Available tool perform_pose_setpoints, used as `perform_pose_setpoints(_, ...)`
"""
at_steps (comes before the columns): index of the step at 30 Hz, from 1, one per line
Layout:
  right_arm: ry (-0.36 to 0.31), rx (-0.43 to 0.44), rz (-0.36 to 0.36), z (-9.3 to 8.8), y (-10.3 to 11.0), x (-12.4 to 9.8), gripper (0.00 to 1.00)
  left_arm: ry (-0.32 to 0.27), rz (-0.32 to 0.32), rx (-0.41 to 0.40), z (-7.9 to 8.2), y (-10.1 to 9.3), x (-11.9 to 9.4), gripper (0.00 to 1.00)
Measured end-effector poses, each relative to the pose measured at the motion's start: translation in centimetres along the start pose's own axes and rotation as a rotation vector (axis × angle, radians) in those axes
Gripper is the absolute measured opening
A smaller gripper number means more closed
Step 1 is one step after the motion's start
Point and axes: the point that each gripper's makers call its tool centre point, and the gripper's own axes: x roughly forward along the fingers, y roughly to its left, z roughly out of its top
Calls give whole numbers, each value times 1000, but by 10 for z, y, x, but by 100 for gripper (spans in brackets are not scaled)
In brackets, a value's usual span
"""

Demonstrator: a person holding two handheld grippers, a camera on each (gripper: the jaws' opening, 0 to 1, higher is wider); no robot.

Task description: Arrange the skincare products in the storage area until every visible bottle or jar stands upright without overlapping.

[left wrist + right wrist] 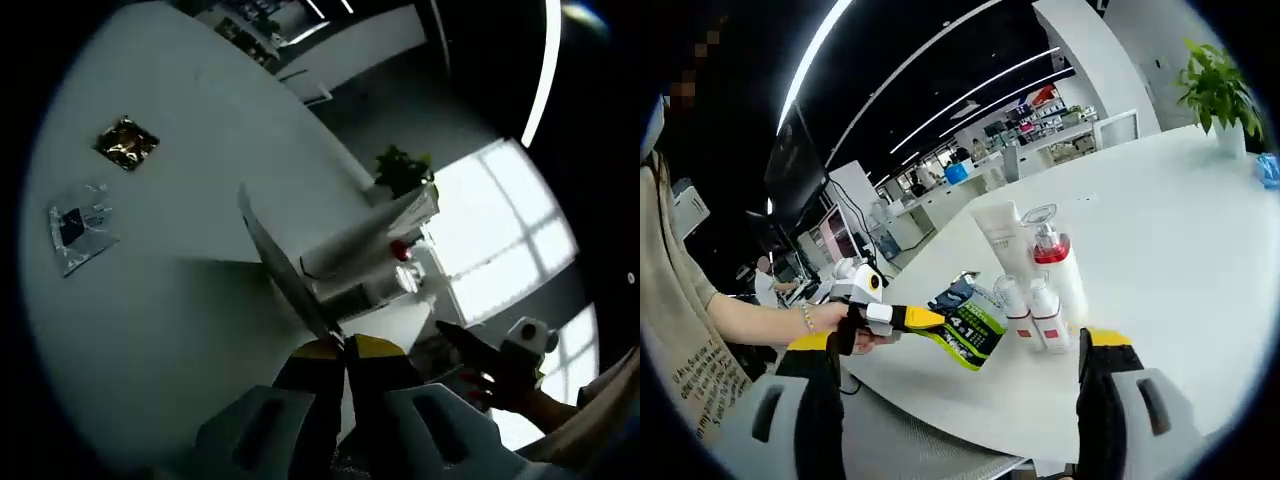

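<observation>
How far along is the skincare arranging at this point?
Done: a white tube, a pump bottle and two small bottles stand upright together on the white table. In hand: the left gripper is shut on a flat packet. Left: placing that packet; the right gripper is open.
</observation>
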Motion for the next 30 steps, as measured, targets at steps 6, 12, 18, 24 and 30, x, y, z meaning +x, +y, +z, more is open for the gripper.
perform_pose_setpoints(6, 27, -32, -18, -7, -2, -2, 100, 29, 72, 17, -7, 17, 3, 0)
perform_pose_setpoints(12, 28, -20, -43, -10, -9, -6, 100, 60, 176, 14, -19, 39, 5, 0)
perform_pose_setpoints(18, 26, -15, -55, -11, -11, -8, 100, 83, 262, 40, -24, 53, 4, 0)
perform_pose_setpoints(24, 28, -9, -57, -13, -10, -8, 100, 134, 343, 137, -28, 64, 3, 3)
perform_pose_setpoints(30, 29, -4, -57, -14, -9, -8, 100, 198, 407, 273, -28, 70, 0, 10)
